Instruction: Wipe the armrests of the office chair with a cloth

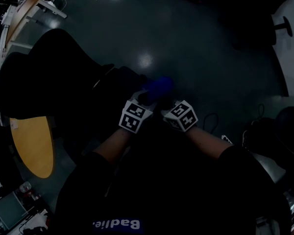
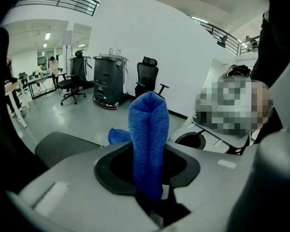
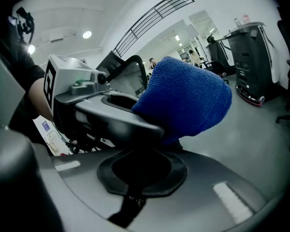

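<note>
A folded blue cloth (image 2: 149, 129) stands up between the jaws of my left gripper (image 2: 149, 180), which is shut on it; a loose end (image 2: 118, 136) hangs behind. In the dim head view the cloth (image 1: 158, 87) sits just ahead of both marker cubes, above the floor to the right of a black office chair (image 1: 44, 77). My left gripper (image 1: 146, 98) and right gripper (image 1: 165, 106) are side by side. In the right gripper view the cloth (image 3: 188, 100) bulges above my right gripper (image 3: 140, 170), whose jaws look shut with nothing seen between them; the left gripper (image 3: 111, 115) crosses over its tips.
A yellow round table (image 1: 33, 146) lies at the lower left and desks (image 1: 24, 9) at the upper left. More dark chairs (image 1: 279, 28) stand at the right. A black cabinet (image 2: 108, 79) and another office chair (image 2: 147, 76) stand by the far wall.
</note>
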Available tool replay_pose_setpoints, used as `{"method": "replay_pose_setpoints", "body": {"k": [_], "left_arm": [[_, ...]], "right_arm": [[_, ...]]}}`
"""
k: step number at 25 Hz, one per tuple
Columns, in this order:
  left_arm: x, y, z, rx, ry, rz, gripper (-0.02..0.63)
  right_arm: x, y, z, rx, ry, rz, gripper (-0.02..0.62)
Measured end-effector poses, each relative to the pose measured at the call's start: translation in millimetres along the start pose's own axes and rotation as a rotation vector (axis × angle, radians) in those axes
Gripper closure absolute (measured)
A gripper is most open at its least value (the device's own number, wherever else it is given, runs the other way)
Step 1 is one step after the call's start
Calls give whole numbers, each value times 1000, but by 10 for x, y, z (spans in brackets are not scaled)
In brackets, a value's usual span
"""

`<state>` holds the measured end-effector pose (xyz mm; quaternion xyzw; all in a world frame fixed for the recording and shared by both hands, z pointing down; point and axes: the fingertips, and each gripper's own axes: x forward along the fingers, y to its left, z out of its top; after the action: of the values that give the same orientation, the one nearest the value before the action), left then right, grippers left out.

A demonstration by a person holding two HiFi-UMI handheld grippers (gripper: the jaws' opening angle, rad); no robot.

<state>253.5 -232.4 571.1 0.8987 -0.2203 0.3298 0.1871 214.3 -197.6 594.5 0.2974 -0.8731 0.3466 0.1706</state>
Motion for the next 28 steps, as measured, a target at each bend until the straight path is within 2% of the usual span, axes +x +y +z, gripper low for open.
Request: {"method": "replay_pose_setpoints", "body": {"k": [8,16,23,28], "left_arm": [[-364,-233,-80,-103,-57,16,472],[-1260,-209,-410,-228,-226,84,471],[-2246,-333,-928,-254,-351,157,471],[-2976,-733,-1281,-175,-395,131,471]], "right_arm": [[-129,323,-128,-50,19,33,591],[-80,927,-223,-123,11,79,591],[122,1715,-366,-154,-11,37,591],[215,2636,-514,-148,-61,14,591]]}}
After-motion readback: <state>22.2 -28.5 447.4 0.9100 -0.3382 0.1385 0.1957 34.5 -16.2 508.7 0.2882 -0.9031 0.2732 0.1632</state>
